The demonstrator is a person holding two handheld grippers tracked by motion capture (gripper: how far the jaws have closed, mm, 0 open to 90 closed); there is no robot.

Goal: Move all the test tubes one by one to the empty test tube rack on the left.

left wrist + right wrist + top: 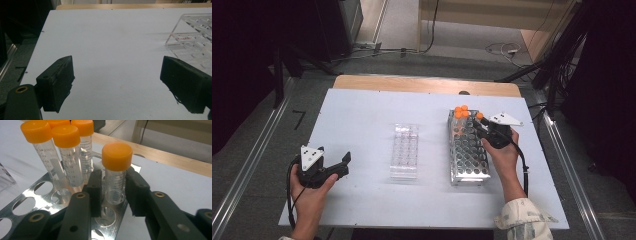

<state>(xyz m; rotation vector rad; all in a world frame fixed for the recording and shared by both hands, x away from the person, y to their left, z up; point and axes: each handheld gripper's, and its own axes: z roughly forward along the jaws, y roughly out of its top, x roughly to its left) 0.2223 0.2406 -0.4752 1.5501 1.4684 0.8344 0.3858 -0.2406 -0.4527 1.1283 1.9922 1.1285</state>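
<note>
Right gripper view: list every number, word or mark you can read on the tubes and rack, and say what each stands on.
"14": scale on the leftmost orange-capped tube.
"14", "12", "11": scale on the tube beside it; partly blurred, so not certain.
Tube between the pads of the right hand-held gripper: scale lines, digits too blurred to read.
Metal rack: no text.
Clear rack in the left gripper view: a small red mark, unreadable.

Clear rack (195, 37) cut off at right edge
</note>
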